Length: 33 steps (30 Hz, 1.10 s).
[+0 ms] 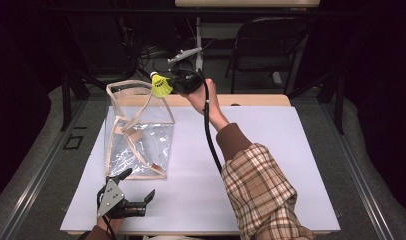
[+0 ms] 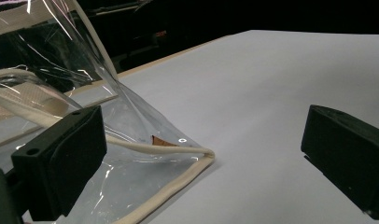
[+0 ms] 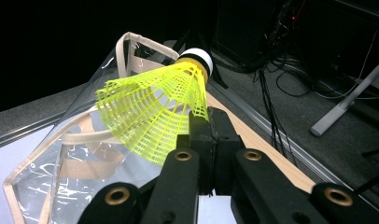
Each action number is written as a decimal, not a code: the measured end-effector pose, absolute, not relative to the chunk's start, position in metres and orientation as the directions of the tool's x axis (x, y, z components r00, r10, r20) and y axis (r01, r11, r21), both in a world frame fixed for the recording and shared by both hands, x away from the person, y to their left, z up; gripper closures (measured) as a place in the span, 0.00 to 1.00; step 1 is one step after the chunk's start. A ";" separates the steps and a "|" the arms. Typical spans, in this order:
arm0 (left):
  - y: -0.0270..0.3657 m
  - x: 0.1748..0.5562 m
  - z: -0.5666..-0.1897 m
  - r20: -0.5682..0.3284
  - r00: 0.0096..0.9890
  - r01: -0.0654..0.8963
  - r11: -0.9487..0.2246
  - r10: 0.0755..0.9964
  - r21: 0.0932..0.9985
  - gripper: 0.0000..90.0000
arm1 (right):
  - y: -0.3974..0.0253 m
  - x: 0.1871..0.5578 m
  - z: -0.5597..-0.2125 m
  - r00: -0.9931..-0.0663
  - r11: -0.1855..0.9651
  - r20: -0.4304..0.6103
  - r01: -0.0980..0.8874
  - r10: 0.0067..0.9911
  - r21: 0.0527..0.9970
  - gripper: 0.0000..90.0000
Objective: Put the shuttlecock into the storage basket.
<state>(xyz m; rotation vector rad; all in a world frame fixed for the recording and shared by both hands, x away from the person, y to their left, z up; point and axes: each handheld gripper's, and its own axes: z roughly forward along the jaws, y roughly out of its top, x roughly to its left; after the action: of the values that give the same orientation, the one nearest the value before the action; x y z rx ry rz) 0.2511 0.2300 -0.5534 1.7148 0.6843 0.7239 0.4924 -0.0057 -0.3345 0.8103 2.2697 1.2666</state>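
Observation:
A yellow mesh shuttlecock (image 1: 161, 86) with a white cork tip is in the air over the far right rim of a clear plastic bag (image 1: 141, 145) with beige trim. My right gripper (image 1: 173, 85) is shut on the edge of its skirt. In the right gripper view the shuttlecock (image 3: 152, 112) sticks out past the closed jaws of the right gripper (image 3: 208, 123), with the bag (image 3: 61, 163) below it. My left gripper (image 1: 137, 185) sits open at the bag's near edge. In the left gripper view the bag's trimmed corner (image 2: 199, 156) lies on the table between the wide-apart jaws of the left gripper (image 2: 201, 133).
The bag stands on a white table top (image 1: 271, 150) with a wooden strip (image 1: 251, 100) along the far edge. A folding chair (image 1: 266, 45), a metal stand (image 1: 198, 45) and cables on the floor lie beyond the table. A plaid sleeve (image 1: 261, 190) crosses the right front.

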 end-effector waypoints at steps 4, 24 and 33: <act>0.230 0.251 -0.553 0.125 0.646 0.085 -0.234 0.753 0.969 0.00 | 0.000 0.493 -0.332 -0.749 0.417 -0.077 0.278 0.658 0.865 1.00; 0.230 0.251 -0.553 0.120 0.645 0.084 -0.227 0.754 0.970 0.00 | 0.029 0.493 -0.327 -0.767 0.437 -0.086 0.266 0.636 0.859 1.00; 0.231 0.251 -0.553 0.123 0.646 0.082 -0.229 0.753 0.970 0.00 | 0.035 0.496 -0.329 -0.767 0.441 -0.081 0.275 0.636 0.855 1.00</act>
<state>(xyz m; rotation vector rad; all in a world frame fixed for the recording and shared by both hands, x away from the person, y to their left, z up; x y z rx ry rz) 0.2509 0.2306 -0.5529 1.7089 0.6851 0.7230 0.4958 0.0345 -0.3289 0.7720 2.3055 1.2609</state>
